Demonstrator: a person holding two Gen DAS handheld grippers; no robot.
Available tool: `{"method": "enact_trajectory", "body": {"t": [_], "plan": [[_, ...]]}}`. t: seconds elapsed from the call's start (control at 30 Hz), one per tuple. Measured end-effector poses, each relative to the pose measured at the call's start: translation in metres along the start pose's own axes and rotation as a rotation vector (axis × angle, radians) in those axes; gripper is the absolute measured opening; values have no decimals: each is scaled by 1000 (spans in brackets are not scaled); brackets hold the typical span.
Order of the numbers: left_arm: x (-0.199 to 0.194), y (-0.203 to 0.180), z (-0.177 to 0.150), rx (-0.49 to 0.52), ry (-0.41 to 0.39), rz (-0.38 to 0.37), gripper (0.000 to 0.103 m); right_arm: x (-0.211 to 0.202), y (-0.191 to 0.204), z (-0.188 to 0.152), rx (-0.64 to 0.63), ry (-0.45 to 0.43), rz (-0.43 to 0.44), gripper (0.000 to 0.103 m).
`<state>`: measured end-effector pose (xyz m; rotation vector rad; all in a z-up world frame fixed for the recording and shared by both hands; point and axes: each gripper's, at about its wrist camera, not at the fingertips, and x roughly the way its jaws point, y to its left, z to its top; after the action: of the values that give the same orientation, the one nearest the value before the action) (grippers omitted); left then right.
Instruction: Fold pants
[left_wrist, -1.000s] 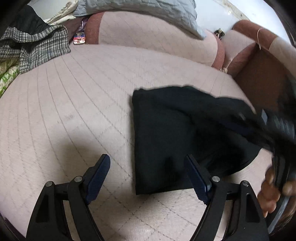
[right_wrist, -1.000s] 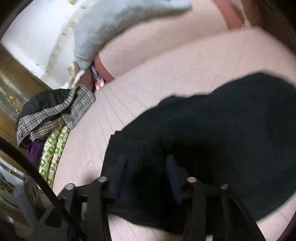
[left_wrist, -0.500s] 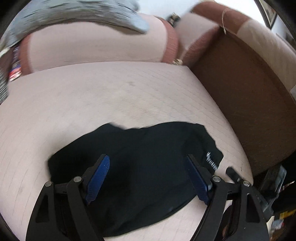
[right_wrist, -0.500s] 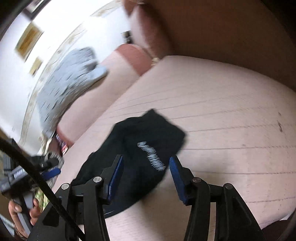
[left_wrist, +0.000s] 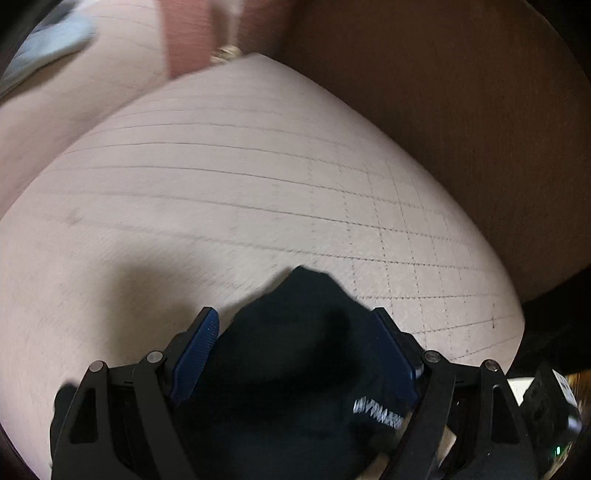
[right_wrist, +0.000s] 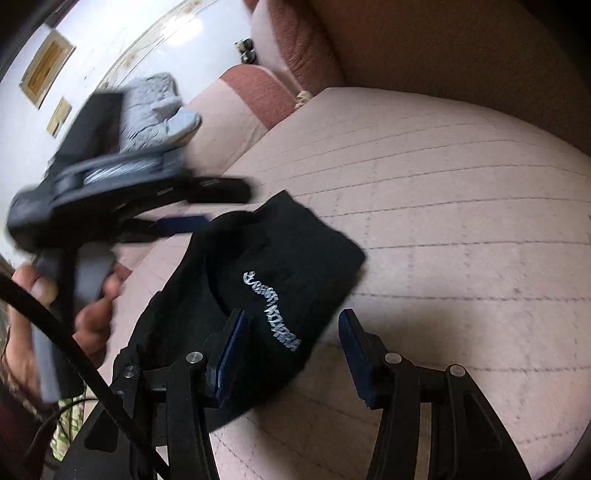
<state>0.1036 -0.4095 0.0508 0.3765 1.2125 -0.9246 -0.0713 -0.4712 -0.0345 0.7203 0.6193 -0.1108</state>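
The black pants (right_wrist: 266, 280) lie folded in a small bundle on the pink quilted sofa seat (right_wrist: 461, 221), white lettering facing up. In the left wrist view the pants (left_wrist: 295, 354) fill the space between my open left gripper's (left_wrist: 299, 343) blue pads; the pads stand wide apart and do not clamp the cloth. My right gripper (right_wrist: 291, 343) is open just in front of the bundle's near edge, its left pad over the cloth. The left gripper also shows blurred in the right wrist view (right_wrist: 110, 192), held by a hand above the bundle's far side.
A brown sofa armrest (left_wrist: 461, 129) borders the seat on the right. The pink backrest (right_wrist: 229, 122) with a grey quilted blanket (right_wrist: 151, 110) on it stands at the back. Bare seat (left_wrist: 221, 184) stretches beyond the pants.
The pants went from being laid over to lying folded. Both grippers swung round toward the armrest end; the left one has come down close over the bundle.
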Motion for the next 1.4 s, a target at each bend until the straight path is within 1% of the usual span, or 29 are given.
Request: {"method": "enact_trajectory", "body": {"t": [0.2, 0.23, 0.3, 0.33, 0.37, 0.4, 0.43, 0.47, 0.5, 0.57, 0.77, 0.9, 1.0, 1.07, 1.2, 1.27, 1.4], "plan": [[44, -8, 10, 69, 97, -6, 83, 14, 6, -1, -15, -9, 13, 56], [49, -9, 10, 77, 105, -3, 86, 15, 6, -1, -13, -13, 17, 58], [51, -14, 10, 94, 104, 16, 86, 16, 6, -2, -11, -19, 24, 58], [51, -17, 10, 103, 111, 39, 77, 16, 7, -3, -11, -21, 24, 58], [49, -21, 9, 122, 107, 70, 68, 16, 7, -3, -13, -24, 19, 52], [48, -25, 10, 137, 97, 87, 50, 15, 8, -4, -14, -30, 9, 46], [42, -25, 9, 137, 84, 76, 30, 13, 7, -4, -8, -33, 6, 31], [36, -23, 9, 123, 76, 57, 24, 13, 6, -4, 6, -26, 25, 26], [29, -20, 7, 108, 61, 41, 22, 14, 4, -4, 22, -15, 56, 19], [7, -15, -2, 73, 13, 8, 21, 9, 7, -5, 17, -24, 71, 18], [-47, -3, -30, 8, -79, -56, 20, -12, 41, -13, -94, -78, 76, 17], [-79, 5, -49, -26, -131, -68, 20, -24, 71, -24, -179, -92, 86, 17], [-104, 24, -68, -69, -174, -82, 20, -28, 93, -30, -247, -92, 88, 17], [-117, 39, -79, -111, -207, -97, 20, -30, 111, -36, -298, -85, 91, 17], [-143, 75, -114, -212, -261, -130, 20, -30, 151, -52, -415, -60, 94, 17], [-151, 96, -133, -267, -280, -146, 20, -21, 175, -61, -490, -38, 91, 17], [-155, 141, -169, -370, -305, -187, 21, -2, 213, -83, -610, 3, 86, 17]]}}
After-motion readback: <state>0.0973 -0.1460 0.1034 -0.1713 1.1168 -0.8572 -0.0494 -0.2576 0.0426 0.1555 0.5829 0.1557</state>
